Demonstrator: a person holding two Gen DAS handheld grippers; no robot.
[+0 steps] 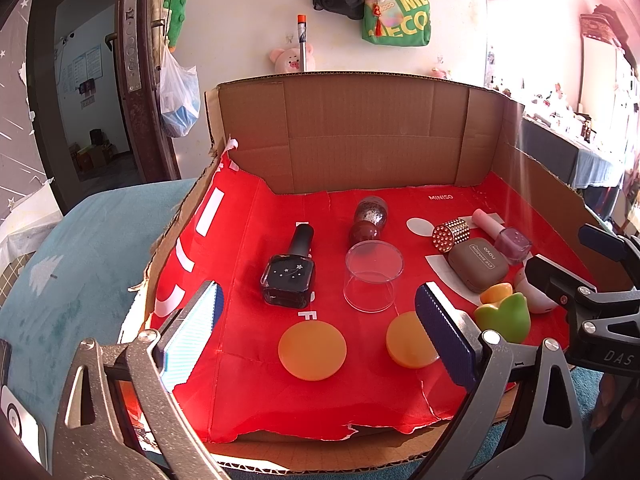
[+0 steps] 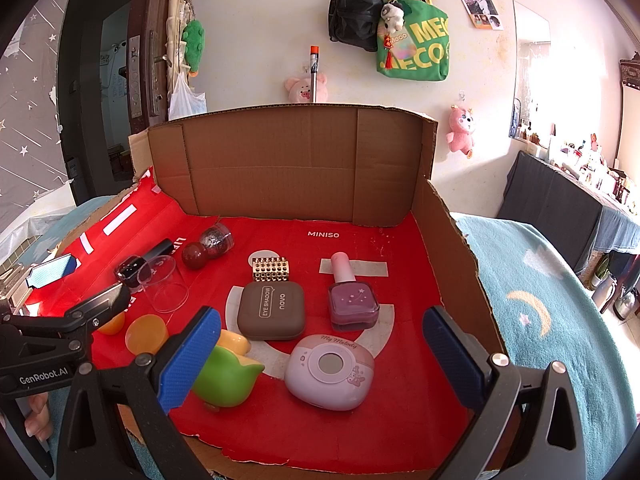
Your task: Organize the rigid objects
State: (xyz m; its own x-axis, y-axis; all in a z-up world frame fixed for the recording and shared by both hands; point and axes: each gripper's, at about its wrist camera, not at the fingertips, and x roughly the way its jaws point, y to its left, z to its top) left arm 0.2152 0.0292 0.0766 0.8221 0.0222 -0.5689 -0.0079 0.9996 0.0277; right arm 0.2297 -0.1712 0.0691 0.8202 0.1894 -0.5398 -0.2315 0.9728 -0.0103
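Observation:
A cardboard box (image 1: 360, 132) lined with red paper holds small rigid items. In the left wrist view, a black nail polish bottle (image 1: 290, 274), a clear plastic cup (image 1: 372, 276) and two orange discs (image 1: 312, 350) lie ahead of my open left gripper (image 1: 320, 320). My right gripper (image 2: 320, 356) is open above a pale purple My Melody case (image 2: 330, 372). Beyond it lie a brown eye shadow compact (image 2: 272, 310), a purple nail polish bottle (image 2: 352, 296) and a studded gold cylinder (image 2: 271, 270). A green and yellow tulip-shaped piece (image 2: 226, 372) touches the right gripper's left finger.
A dark red ball (image 1: 363, 233) and a glitter-filled capsule (image 1: 372, 209) rest near the box's back wall. The box sits on a teal blanket (image 2: 552, 300). Bags and plush toys hang on the wall behind; a door (image 1: 136, 60) stands open at left.

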